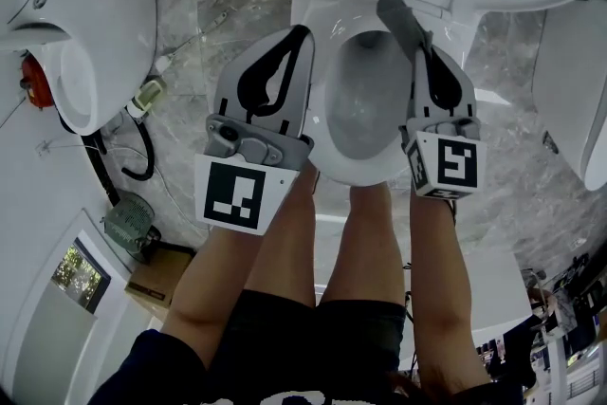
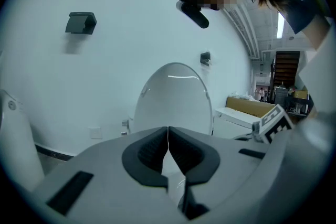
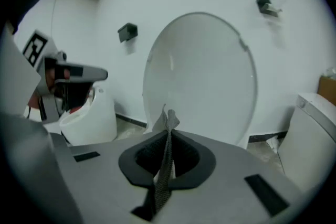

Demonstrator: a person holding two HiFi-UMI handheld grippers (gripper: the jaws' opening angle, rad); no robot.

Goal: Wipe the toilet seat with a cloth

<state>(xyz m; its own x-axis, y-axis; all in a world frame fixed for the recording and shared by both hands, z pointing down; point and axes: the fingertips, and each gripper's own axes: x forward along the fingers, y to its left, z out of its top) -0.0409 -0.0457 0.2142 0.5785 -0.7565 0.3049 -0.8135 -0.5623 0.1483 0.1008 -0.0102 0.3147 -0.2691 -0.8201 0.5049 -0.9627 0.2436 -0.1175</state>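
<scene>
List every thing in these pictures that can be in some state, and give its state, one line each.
left gripper, shut, nothing between its jaws.
right gripper, shut on the cloth.
cloth, pinched, its end sticking out past the jaw tips.
toilet lid, raised.
toilet seat, down.

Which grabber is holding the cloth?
The right gripper: a grey cloth is pinched between its fingers. The left gripper has its fingers shut together with nothing between them.
</scene>
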